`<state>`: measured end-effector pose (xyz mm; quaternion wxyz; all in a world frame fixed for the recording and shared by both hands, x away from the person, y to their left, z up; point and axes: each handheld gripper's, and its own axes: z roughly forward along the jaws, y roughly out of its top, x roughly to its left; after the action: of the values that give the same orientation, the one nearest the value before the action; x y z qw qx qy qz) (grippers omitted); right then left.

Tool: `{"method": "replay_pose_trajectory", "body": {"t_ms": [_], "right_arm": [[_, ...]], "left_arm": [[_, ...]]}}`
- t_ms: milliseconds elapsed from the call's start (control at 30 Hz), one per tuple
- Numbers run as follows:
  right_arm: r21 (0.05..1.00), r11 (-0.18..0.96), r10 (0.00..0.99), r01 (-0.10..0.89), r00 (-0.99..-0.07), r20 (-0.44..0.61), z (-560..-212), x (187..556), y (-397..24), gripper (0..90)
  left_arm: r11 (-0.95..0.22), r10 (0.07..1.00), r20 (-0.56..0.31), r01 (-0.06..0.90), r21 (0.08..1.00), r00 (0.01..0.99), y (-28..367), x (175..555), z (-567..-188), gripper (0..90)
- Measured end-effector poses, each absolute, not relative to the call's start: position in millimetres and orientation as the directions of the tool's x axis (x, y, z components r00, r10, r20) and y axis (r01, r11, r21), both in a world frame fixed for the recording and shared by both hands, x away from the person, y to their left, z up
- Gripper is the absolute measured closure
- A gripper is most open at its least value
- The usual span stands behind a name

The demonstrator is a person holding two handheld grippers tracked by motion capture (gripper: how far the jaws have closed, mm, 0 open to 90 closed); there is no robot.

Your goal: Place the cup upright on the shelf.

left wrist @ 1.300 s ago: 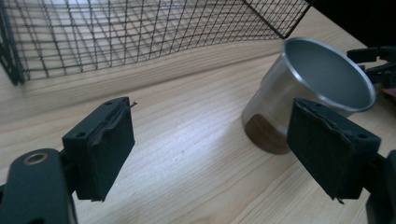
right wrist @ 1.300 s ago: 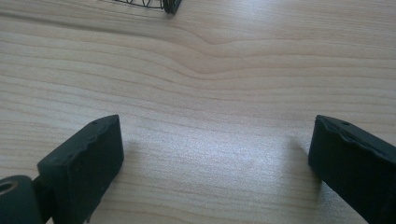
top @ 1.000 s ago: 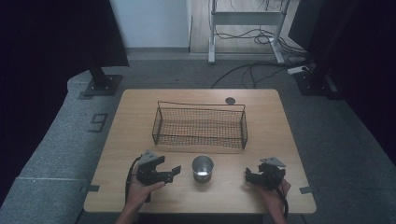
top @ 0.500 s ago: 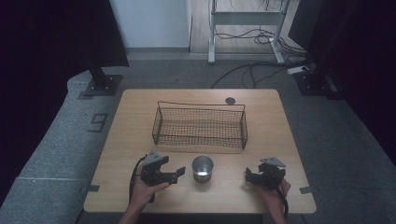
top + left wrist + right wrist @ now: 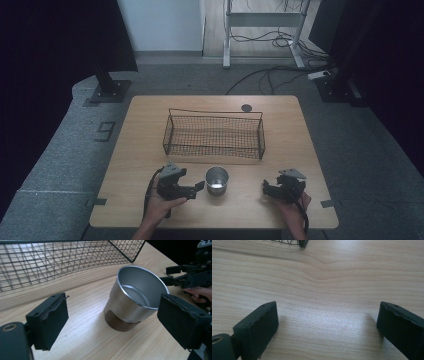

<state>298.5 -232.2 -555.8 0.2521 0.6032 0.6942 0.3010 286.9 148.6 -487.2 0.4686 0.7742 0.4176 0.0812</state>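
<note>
You are at the approach step: your left hand-held gripper (image 5: 199,186) is lined up on the metal cup (image 5: 217,180), which stands upright on the bench (image 5: 300,150), near its front edge, just in front of the wire basket (image 5: 214,135) and apart from it. Its jaws have just been opening and now stand apart; in the left gripper view the cup (image 5: 135,297) sits ahead of the pads (image 5: 51,320), beyond their tips and toward the right-hand pad, so nothing is between them and nothing is touched. The next move, as I judge it, calls for you to push the left hand-held gripper forward and a little toward the cup so the pads bracket its wall, low enough to clear the flared rim but above the dark wooden base (image 5: 120,323), and only then close. The cup tapers downward, so a grip set too high may slip. The basket looks like the likely place for it, though that is a guess. Your left forearm comes in from the bench's front edge with the hand-held gripper held roughly level, pointing right across the bench at the cup. Your right hand-held gripper (image 5: 267,187) rests low over bare wood near the front right, pointing left toward the cup but well apart from it, jaws wide apart with only bench between the pads (image 5: 259,327).
</note>
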Motion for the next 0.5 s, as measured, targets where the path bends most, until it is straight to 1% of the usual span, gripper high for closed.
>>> {"method": "replay_pose_trajectory", "body": {"t_ms": [500], "right_arm": [[0.722, 0.091, 0.989, 0.686, -0.146, 0.013, -555.8, 298.4, -232.2, 3.7]], "left_arm": [[-0.267, 0.706, -0.237, 0.560, 0.784, 0.668, 127.3, 287.1, -489.7, 5.9]]}}
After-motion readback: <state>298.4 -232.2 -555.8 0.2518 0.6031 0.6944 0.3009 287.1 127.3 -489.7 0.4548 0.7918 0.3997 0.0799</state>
